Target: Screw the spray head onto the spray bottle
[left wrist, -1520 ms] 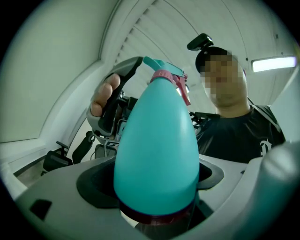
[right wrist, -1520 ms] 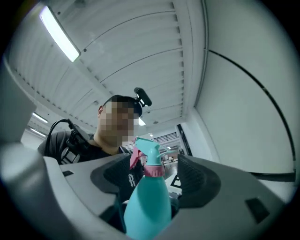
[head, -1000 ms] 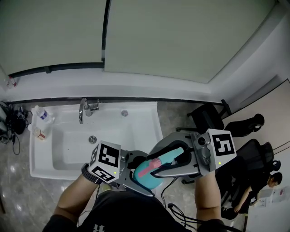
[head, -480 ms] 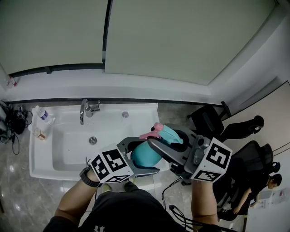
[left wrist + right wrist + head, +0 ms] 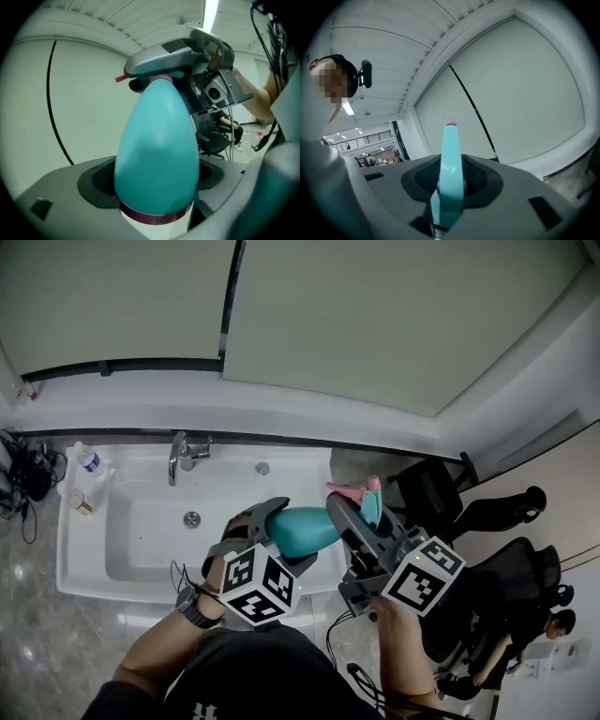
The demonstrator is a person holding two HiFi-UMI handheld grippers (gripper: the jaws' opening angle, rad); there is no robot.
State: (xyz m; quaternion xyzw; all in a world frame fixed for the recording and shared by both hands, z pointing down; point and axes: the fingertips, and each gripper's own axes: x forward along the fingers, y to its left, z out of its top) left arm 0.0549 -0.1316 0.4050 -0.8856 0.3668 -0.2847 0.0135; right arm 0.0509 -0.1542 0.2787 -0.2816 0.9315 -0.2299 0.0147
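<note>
— What differs from a second ago?
— The spray bottle (image 5: 305,531) is no longer low at the person's waist; it lies nearly level beside the sink's (image 5: 112,563) right rim, and both hands have rolled.
— Their pose?
— Forearms reach forward, grippers facing each other.
— The grips?
— The left gripper (image 5: 270,524) clamps the bottle's wide base. The right gripper (image 5: 364,512) pinches the spray head (image 5: 361,493) at the neck, its tip past the jaws.

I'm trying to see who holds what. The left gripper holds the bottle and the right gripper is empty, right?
Not quite. The left gripper does hold the bottle, but the right gripper is not empty: its jaws are shut on the spray head, as the right gripper view shows.
</note>
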